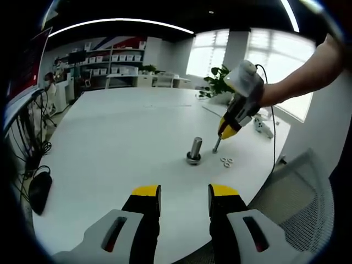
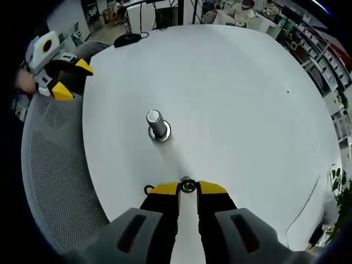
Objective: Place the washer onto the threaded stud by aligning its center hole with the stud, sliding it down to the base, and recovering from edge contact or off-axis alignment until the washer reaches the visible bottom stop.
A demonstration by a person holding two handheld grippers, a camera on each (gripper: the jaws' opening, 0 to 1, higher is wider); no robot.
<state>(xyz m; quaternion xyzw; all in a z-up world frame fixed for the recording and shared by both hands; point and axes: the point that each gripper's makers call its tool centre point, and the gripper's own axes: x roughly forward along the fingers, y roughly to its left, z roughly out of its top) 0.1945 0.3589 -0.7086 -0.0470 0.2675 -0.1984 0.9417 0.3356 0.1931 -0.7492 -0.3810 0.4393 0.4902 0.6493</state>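
A: Where is the small silver metal washer (image 2: pixel 188 186)?

B: Pinched in the right hand-held gripper (image 2: pixel 188 188). The upright silver threaded stud (image 2: pixel 157 124) stands ahead, slightly left, on the white table (image 2: pixel 236 93).

A: The left hand-held gripper (image 1: pixel 185 193)?

B: Open, apparently empty, farther back.

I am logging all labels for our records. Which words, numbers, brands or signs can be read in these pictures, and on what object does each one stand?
No text can be read.
Red wall panel: no legible writing.
White shelf boxes: too small and blurred to read.
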